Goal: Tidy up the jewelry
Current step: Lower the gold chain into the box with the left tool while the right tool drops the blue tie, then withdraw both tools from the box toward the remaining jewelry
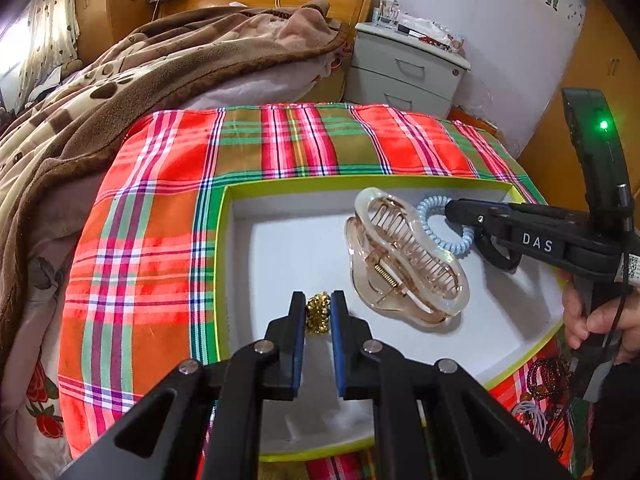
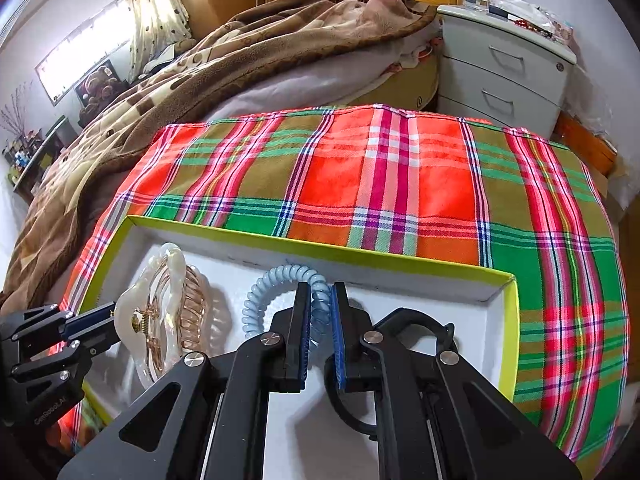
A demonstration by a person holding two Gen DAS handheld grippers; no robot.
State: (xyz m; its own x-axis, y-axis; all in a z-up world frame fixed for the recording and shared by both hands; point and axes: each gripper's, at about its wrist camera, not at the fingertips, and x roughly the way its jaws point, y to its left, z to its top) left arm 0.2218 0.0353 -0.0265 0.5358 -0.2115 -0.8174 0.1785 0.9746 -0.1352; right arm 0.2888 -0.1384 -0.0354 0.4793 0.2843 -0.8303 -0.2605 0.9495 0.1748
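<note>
A shallow white box with a yellow-green rim (image 1: 224, 240) lies on a plaid cloth. My left gripper (image 1: 318, 304) is shut on a small gold beaded piece (image 1: 318, 314), held over the box floor. A large clear hair claw clip (image 1: 404, 256) lies in the box beside it. My right gripper (image 2: 320, 296) is shut on a light blue coil hair tie (image 2: 264, 292) inside the box (image 2: 508, 320); it also shows in the left wrist view (image 1: 460, 210) with the tie (image 1: 430, 208). The claw clip (image 2: 168, 304) lies left of the tie. A black ring (image 2: 340, 400) lies under the right gripper.
The plaid cloth (image 1: 152, 220) covers the bed end. A brown blanket (image 1: 100, 92) lies to the left, a grey nightstand (image 1: 404, 68) behind. Dark bead strings and white loops (image 1: 540, 392) lie on the cloth right of the box.
</note>
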